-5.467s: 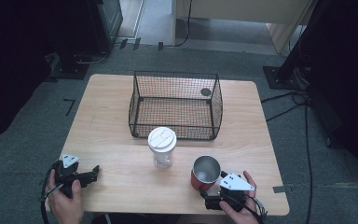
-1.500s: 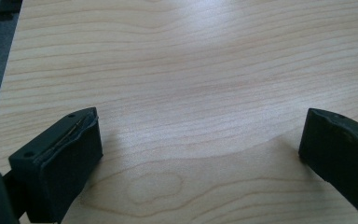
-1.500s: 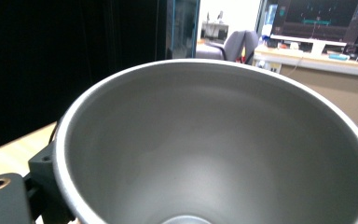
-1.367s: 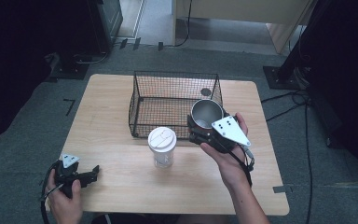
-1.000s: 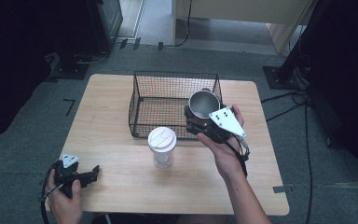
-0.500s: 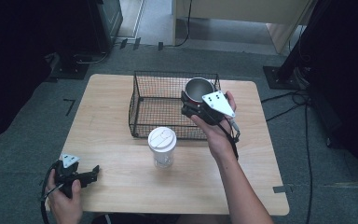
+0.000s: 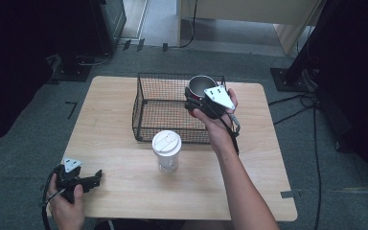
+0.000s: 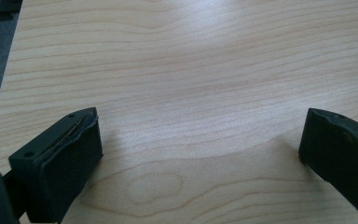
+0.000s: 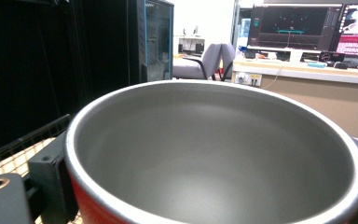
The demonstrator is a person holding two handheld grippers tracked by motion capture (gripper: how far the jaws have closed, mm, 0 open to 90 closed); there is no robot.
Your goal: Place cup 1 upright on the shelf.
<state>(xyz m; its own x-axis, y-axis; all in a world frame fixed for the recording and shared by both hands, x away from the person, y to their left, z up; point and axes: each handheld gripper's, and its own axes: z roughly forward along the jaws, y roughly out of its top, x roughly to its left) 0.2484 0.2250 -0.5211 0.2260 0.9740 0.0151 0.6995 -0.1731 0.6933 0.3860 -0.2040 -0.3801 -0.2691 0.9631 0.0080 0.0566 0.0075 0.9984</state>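
Red on the outside and grey metal inside, the cup (image 7: 200, 86) sits squeezed between the two black jaws of the right gripper (image 7: 195, 98). In the right gripper view the jaws press on both sides of its round wall, so the cup (image 9: 214, 154) stays upright with its mouth up. It hangs in the air over the back right corner of the wire basket (image 7: 146, 117), above the rim. My guess is that it is held high so it can clear the wire wall and go down inside.

A small dark round thing already lies in the basket near that corner, mostly hidden by the cup, and it could get in the way.

Just in front of the basket stands a clear cup with a white lid (image 7: 166, 143), close to the person's right forearm.

Far off at the front left of the wooden table (image 7: 110, 100), the left gripper (image 7: 93, 176) rests with its jaws wide apart and nothing between them.
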